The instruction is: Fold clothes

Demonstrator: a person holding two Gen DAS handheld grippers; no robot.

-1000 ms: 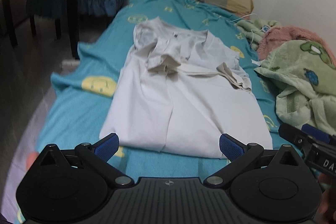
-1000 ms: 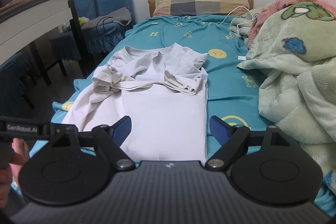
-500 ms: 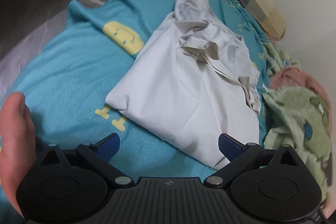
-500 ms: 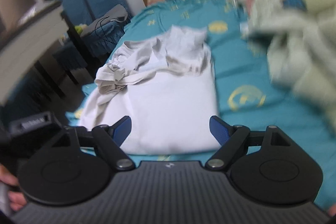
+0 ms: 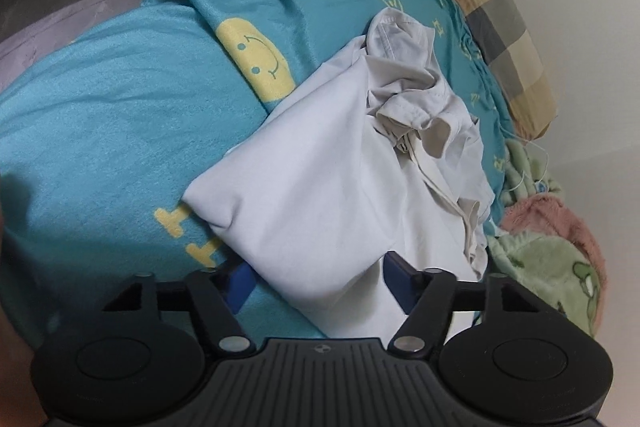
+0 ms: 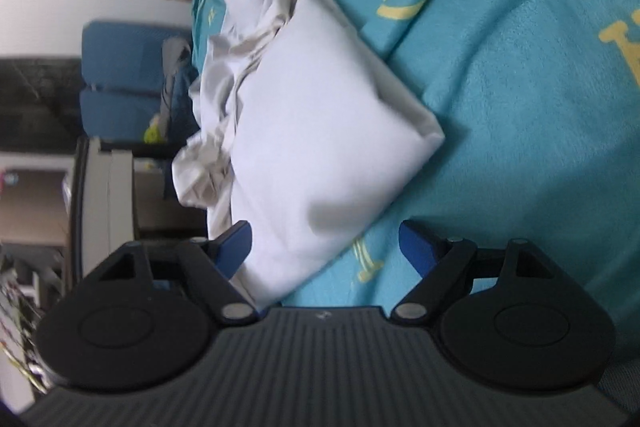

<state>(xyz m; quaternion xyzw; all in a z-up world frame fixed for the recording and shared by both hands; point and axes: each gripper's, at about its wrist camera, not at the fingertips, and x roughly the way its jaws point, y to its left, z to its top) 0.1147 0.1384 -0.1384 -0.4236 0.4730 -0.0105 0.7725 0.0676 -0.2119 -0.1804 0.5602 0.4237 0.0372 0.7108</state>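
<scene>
A: On the bed, the white shirt [image 5: 320,179] lay part-folded on the teal blanket [image 5: 100,131], sleeves bunched at the collar end, hem nearest both grippers.

B: Left gripper [image 5: 318,277]?

A: Jaws were closing, with the hem's near corner between the blue pads [image 5: 240,283]. Cloth lay over the gap, and I saw no pinch on it, so not a grip.

B: Right gripper [image 6: 326,247]?

A: Jaws spread wide. The other bottom corner of the shirt [image 6: 320,155] sat between them, hard against the left-side pad [image 6: 234,247]; the other pad was clear of it, over bare blanket [image 6: 520,107]. Nothing held. That view was rolled sideways and a bit blurred.

B: Around the shirt?

A: Yellow smiley print [image 5: 256,59] on the blanket just beside the shirt's edge. Checked pillow [image 5: 508,39] at the head of the bed, beyond the collar. Green plush blanket [image 5: 552,275] and a pink one [image 5: 560,223] heaped along the wall side, touching the shirt's edge. Blue chair [image 6: 120,83] off the other side of the bed.
</scene>
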